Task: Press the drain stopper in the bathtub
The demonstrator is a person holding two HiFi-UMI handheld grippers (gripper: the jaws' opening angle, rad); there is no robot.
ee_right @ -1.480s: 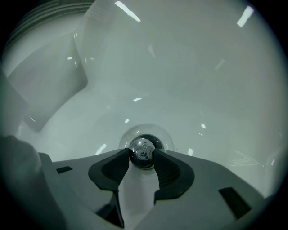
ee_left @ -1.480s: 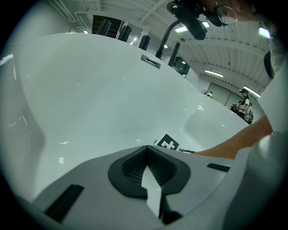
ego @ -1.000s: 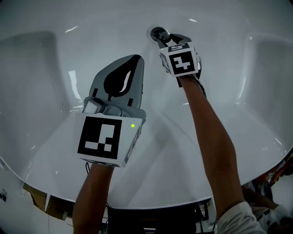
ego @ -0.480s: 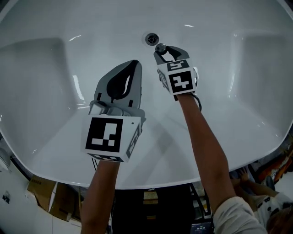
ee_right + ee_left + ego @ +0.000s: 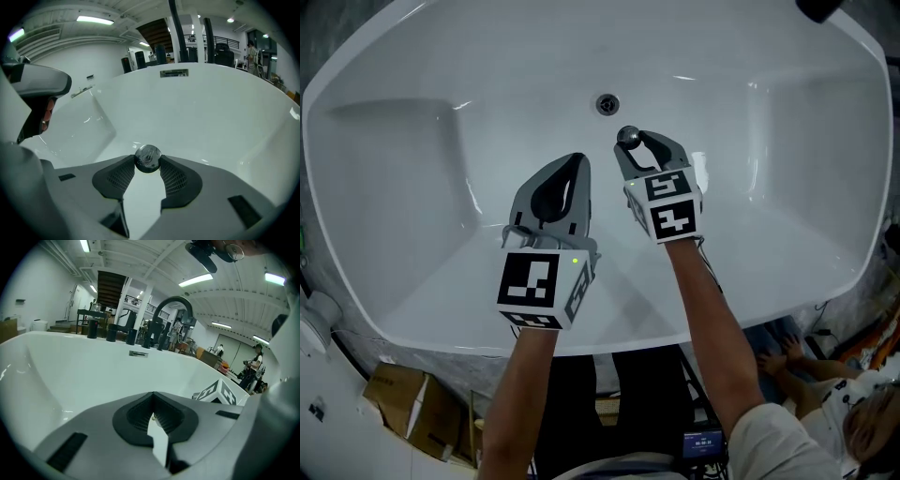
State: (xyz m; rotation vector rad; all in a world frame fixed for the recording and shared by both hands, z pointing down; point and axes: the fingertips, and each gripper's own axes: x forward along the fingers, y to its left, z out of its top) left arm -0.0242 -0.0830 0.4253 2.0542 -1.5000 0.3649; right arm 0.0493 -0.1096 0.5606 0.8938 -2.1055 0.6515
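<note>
A white bathtub fills the head view, with its round metal drain at the far middle of the floor. My right gripper is shut on the chrome drain stopper, held just to the near right of the drain and apart from it. In the right gripper view the shiny stopper sits pinched between the tips of the right gripper. My left gripper hovers beside it on the left, shut with nothing in it; its left gripper view shows the pads pressed together.
A rectangular overflow plate sits high on the tub's far wall. Cardboard boxes lie on the floor at the near left, outside the tub rim. A person's hands show at the lower right.
The right gripper has drawn back from the drain towards me with the stopper in its tips. The head view has pulled back, so more of the tub shows. The left gripper stayed shut.
</note>
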